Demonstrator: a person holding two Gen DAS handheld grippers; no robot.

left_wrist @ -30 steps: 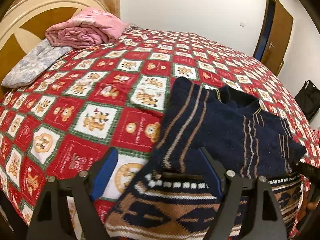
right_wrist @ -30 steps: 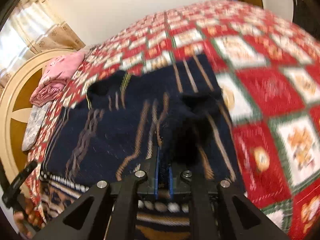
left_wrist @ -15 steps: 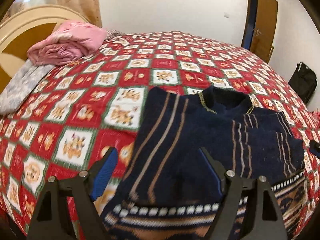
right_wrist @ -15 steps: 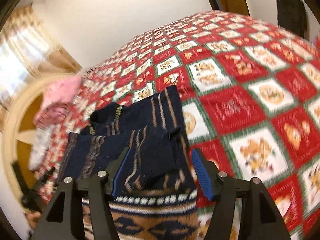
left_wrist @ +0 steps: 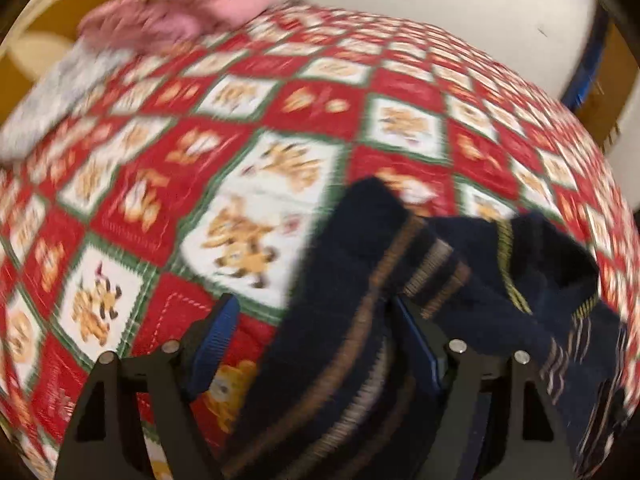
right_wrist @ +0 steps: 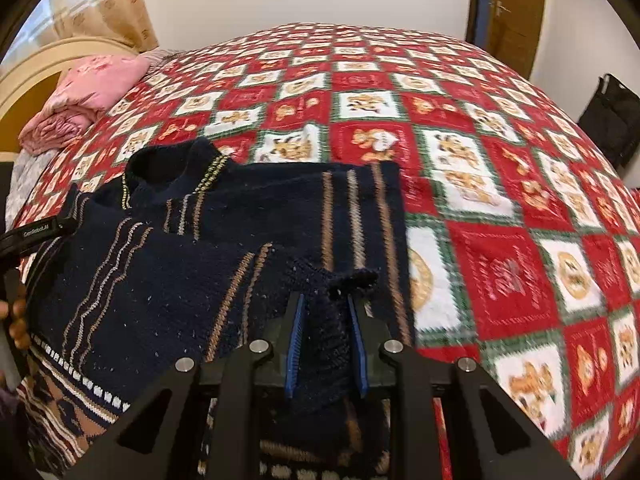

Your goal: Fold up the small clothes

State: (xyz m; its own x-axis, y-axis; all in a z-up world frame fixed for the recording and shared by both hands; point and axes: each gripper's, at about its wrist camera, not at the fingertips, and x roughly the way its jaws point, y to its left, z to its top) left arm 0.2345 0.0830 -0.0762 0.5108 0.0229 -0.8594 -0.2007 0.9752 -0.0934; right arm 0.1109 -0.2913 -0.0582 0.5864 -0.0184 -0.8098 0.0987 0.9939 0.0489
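Observation:
A small navy knit sweater (right_wrist: pixel 168 276) with tan and white stripes lies on the bed, its collar (right_wrist: pixel 168 172) towards the headboard. My right gripper (right_wrist: pixel 326 312) has its jaws closed on a fold of the sweater's sleeve cuff (right_wrist: pixel 344 284). In the blurred left wrist view the sweater (left_wrist: pixel 360 320) sits between and over the fingers of my left gripper (left_wrist: pixel 316 316), whose jaws stand wide apart. The left gripper's body also shows at the left edge of the right wrist view (right_wrist: pixel 36 232).
The bed wears a red, white and green bear-patterned quilt (right_wrist: pixel 500 240). A folded pink blanket (right_wrist: pixel 88 92) and a grey pillow (left_wrist: pixel 60 96) lie by the wooden headboard (right_wrist: pixel 48 56). A black bag (right_wrist: pixel 612 116) stands by the wall; a wooden door (right_wrist: pixel 516 12) is behind.
My right gripper was open half a second ago and has now closed on the sleeve cuff. My left gripper has moved in low over the sweater's left side; its view is motion-blurred.

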